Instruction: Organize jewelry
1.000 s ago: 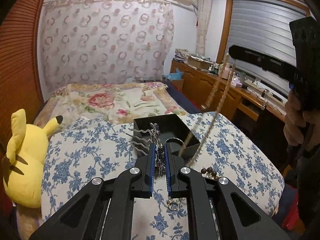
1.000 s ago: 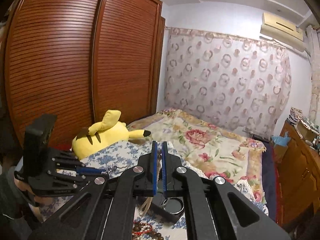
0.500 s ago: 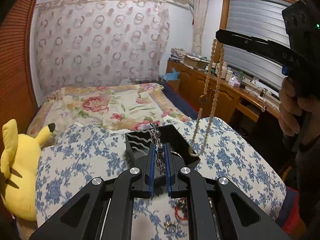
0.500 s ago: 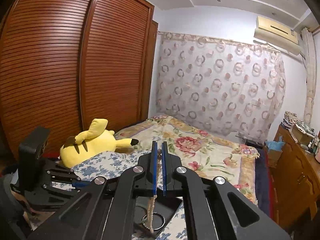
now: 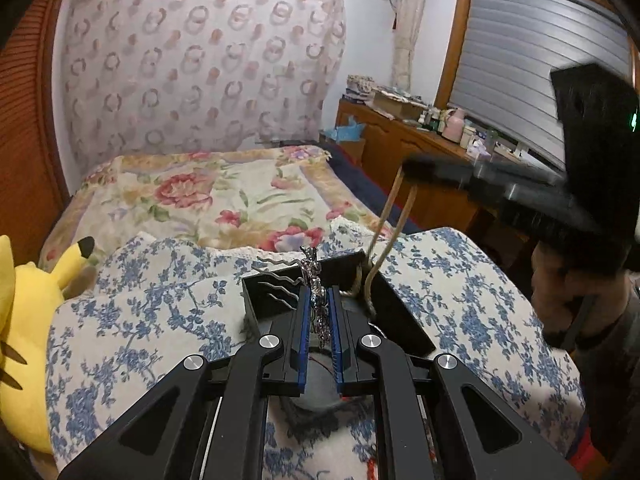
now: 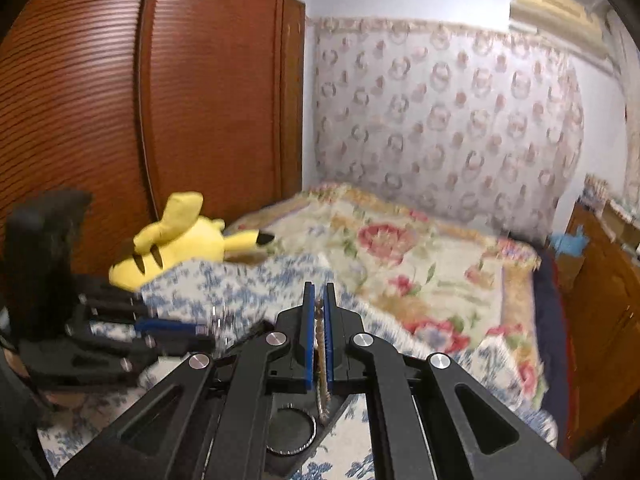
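A black jewelry box [image 5: 404, 320] sits on the blue floral quilt [image 5: 152, 312]. My left gripper [image 5: 319, 300] is shut on a silver chain [image 5: 316, 280] just over the box's near edge. My right gripper [image 6: 319, 302], which also shows in the left wrist view [image 5: 412, 168], is shut on a beige bead necklace [image 5: 384, 232]. The necklace hangs down into the box. In the right wrist view the necklace [image 6: 320, 360] dangles over the box [image 6: 288, 456], where a silver bangle [image 6: 292, 432] lies.
A yellow plush toy [image 5: 24, 344] lies at the quilt's left edge. A floral bedspread [image 5: 208, 200] is behind the box. A wooden dresser [image 5: 420, 148] stands at the right and a wooden wardrobe [image 6: 160, 120] at the left.
My right gripper has come down with the bead necklace, so more of it rests in the box. My left gripper has moved closer over the box with the chain.
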Demonstrator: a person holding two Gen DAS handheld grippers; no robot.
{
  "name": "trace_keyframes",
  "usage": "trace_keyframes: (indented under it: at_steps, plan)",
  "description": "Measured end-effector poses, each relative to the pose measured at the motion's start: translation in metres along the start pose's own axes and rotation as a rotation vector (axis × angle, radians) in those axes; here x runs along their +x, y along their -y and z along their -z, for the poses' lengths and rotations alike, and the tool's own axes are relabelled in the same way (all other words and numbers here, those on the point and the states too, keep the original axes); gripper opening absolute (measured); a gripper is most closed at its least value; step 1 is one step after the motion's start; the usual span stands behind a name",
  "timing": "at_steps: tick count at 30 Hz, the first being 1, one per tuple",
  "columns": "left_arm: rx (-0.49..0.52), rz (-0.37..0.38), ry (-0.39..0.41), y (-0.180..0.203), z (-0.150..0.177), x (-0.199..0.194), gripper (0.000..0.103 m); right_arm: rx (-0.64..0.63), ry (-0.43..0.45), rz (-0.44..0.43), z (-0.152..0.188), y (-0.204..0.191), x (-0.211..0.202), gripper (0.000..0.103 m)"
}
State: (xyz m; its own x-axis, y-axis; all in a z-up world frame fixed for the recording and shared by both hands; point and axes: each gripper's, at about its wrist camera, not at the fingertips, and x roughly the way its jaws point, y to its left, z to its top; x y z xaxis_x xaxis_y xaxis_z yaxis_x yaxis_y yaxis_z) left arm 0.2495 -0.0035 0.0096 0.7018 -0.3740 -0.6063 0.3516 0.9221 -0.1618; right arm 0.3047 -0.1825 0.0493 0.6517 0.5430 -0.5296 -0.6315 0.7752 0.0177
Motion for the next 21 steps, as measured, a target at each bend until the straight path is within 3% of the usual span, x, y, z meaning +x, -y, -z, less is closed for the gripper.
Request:
trace_keyframes:
  at_steps: [9,21]
  plan:
    - [0.019,0.011,-0.024,0.004,-0.007,0.022,0.009,0.077,-0.067,-0.056,0.038,0.007,0.034,0.009]
    - [0.047,0.012,-0.057,0.017,-0.011,0.039,0.013,0.095,-0.045,-0.043,0.046,0.024,0.024,0.015]
